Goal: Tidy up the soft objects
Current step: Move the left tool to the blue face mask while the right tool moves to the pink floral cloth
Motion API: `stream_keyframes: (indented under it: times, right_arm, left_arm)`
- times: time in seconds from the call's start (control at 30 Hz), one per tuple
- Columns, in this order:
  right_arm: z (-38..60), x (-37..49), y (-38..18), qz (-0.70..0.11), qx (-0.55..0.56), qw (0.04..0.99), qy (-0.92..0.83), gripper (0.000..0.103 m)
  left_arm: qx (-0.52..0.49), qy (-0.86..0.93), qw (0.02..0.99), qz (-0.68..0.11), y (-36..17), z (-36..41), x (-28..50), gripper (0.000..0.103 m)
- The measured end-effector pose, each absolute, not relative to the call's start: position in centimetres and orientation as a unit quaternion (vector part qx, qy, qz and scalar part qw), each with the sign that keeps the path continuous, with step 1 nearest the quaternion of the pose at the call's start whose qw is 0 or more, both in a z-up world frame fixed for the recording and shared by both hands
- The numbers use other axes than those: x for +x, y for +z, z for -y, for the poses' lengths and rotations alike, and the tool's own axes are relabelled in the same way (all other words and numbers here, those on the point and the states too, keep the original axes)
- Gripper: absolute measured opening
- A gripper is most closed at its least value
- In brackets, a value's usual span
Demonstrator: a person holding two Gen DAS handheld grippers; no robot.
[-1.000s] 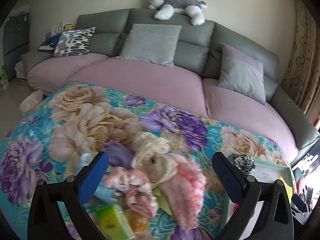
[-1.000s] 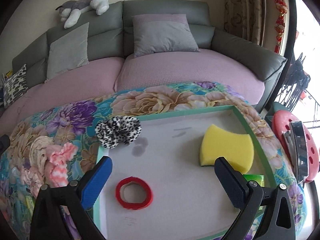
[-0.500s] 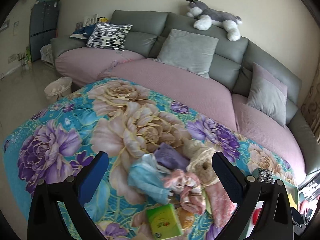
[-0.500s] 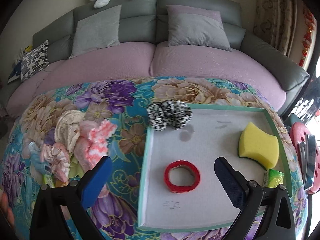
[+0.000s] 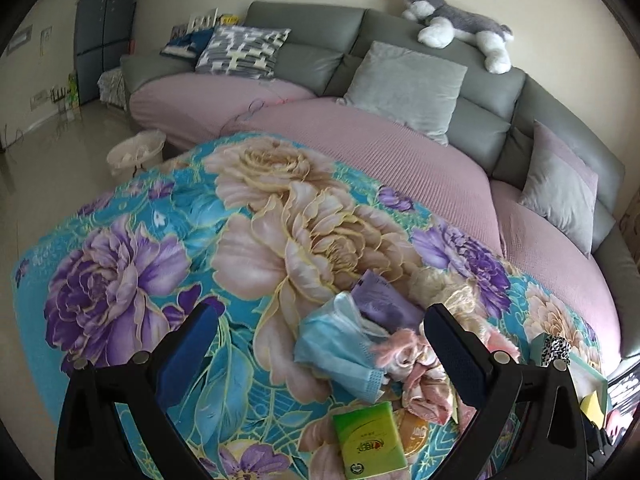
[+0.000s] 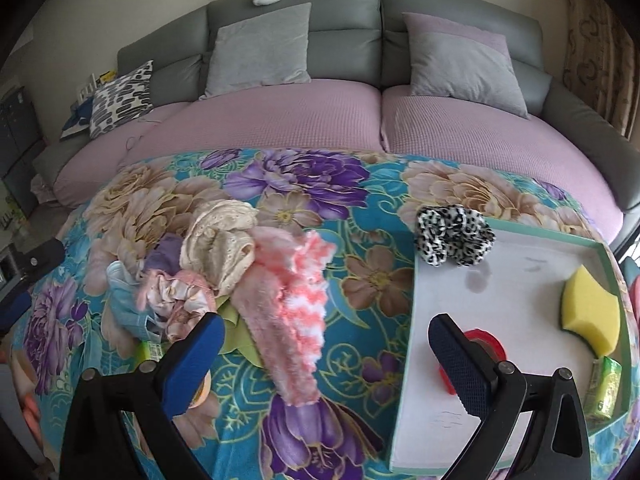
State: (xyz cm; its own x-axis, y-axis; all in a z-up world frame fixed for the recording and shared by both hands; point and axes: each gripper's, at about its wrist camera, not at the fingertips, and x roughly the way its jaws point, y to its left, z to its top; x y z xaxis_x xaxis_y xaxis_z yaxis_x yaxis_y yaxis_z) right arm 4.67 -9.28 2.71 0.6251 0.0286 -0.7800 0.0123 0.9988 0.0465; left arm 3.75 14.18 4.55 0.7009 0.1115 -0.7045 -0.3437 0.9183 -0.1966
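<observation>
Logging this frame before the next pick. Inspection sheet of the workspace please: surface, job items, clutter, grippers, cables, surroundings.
Surface: floral cloth covers the table.
Job's things: pile left of the tray: blue face mask, cream lace piece, pink fluffy cloth. Leopard scrunchie on the tray's corner; yellow sponge and red ring inside.
Clutter: green tissue pack by the pile.
Grippers: left gripper open, empty; right gripper open, empty.
Cables: nothing seen.
Surroundings: sofa, plush dog.
</observation>
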Motion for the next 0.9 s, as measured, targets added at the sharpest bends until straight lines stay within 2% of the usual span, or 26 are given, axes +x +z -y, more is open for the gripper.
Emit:
stream_keyframes:
  times: [0.57,0.9]
  right_arm:
    - [3.4,5.7,-0.1,-0.442,-0.021,0.894,0.07,0.102]
    - [1.4,5.9,-1.1,-0.45,-0.034,0.886,0.103,0.087]
  left_arm:
    - [-0.209,0.149,0.878,-0.403,-0.3,-18.1,5.0,0.103]
    - [-0.207,0.136,0.869,-0.427,-2.4,-18.4,6.0,0.103]
